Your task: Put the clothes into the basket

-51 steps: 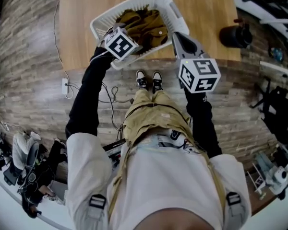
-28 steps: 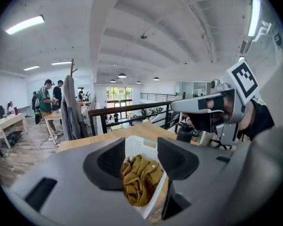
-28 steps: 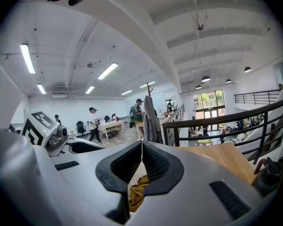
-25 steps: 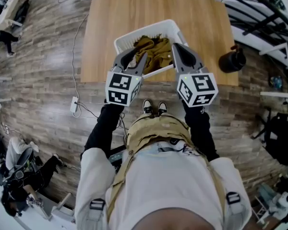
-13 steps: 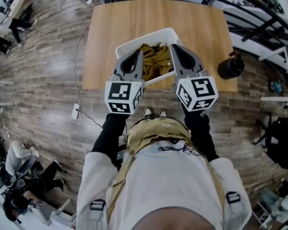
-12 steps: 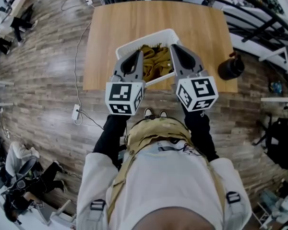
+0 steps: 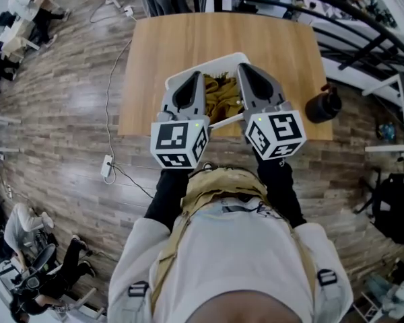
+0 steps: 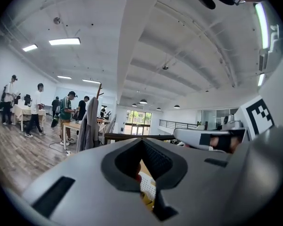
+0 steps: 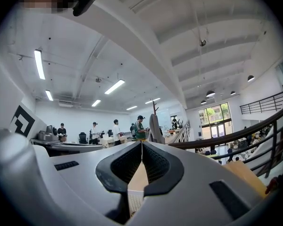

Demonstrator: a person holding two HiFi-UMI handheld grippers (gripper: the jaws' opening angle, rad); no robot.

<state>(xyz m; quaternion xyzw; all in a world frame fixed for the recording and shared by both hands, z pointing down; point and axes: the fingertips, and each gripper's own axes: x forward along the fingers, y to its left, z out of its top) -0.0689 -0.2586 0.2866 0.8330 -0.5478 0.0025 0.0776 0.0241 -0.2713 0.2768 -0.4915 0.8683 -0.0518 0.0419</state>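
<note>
Left gripper view: your left gripper (image 8: 142, 142) has its fingers pressed fully together with nothing pinched between them; white mesh and a scrap of yellow cloth show through the gap below the tips

Right gripper view: right gripper (image 9: 141, 146) likewise closed tight and empty, bare wood and a bit of white mesh under it

Head view: you hold both grippers level, side by side, above the near half of the basket (image 7: 219, 58), touching neither it nor its load

Clothes (image 7: 222, 93): mustard-brown fabric, heaped loosely inside the basket, between and beyond the two grippers. No garment seen lying out on the table (image 7: 188, 39)

Handling, my judgement:
- soft, limp, light; it will sag and trail, not hold shape
- not fragile, so a firm pinch is fine
- take it at a thick bunched fold near the top of the heap; a single thin layer may slip out of the pads
- loose ends could snag on the mesh wall, so lift clear before moving sideways

Farther out: black container (image 7: 321, 105) at the table's right edge, well apart from the basket
</note>
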